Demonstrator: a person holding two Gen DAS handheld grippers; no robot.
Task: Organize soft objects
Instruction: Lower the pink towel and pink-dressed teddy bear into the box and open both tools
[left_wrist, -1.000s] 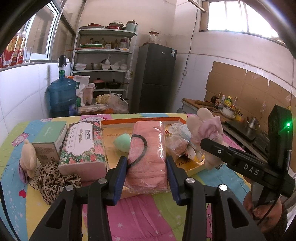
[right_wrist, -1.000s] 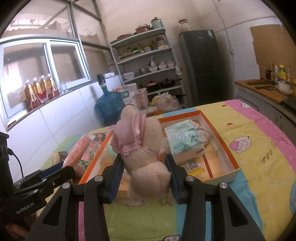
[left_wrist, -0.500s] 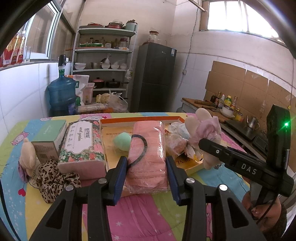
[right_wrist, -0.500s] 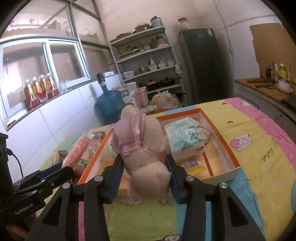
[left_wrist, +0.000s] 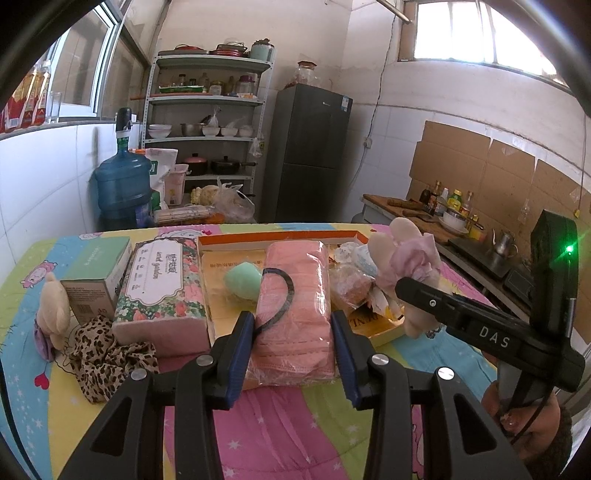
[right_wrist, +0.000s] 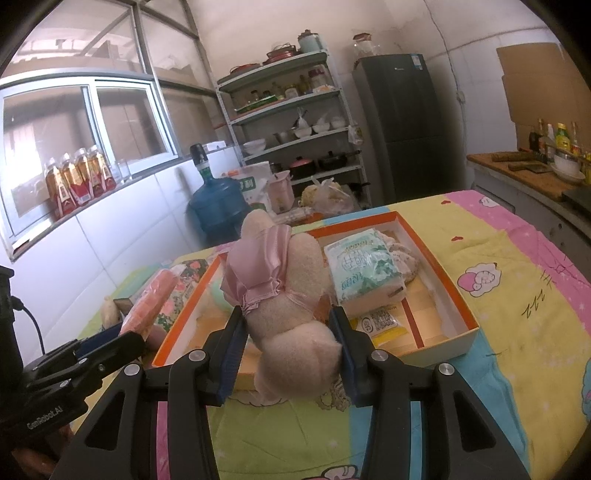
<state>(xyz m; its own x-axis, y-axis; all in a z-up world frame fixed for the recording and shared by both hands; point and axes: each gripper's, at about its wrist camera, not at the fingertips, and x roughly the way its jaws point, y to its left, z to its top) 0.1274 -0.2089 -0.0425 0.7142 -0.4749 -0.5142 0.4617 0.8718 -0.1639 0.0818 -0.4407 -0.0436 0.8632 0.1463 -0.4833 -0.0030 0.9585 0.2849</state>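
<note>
My left gripper (left_wrist: 293, 345) is shut on a pink wrapped towel pack (left_wrist: 295, 302) with a black loop on it, held over the near edge of the orange-rimmed box (left_wrist: 280, 236). My right gripper (right_wrist: 291, 343) is shut on a beige plush toy in a pink dress (right_wrist: 284, 291), held at the near edge of the same box (right_wrist: 458, 295); the toy also shows in the left wrist view (left_wrist: 406, 258). The box holds a green sponge (left_wrist: 242, 280), a tissue pack (right_wrist: 362, 269) and small packets.
Left of the box lie a floral tissue pack (left_wrist: 162, 291), a green carton (left_wrist: 99, 273), a leopard-print cloth (left_wrist: 107, 354) and a small plush (left_wrist: 53, 314). A blue water jug (left_wrist: 123, 184), shelves and a dark fridge (left_wrist: 310, 151) stand behind the table.
Both grippers keep their holds. The view has shifted only slightly; the plush toy and the towel pack stay near the box's front edge.
</note>
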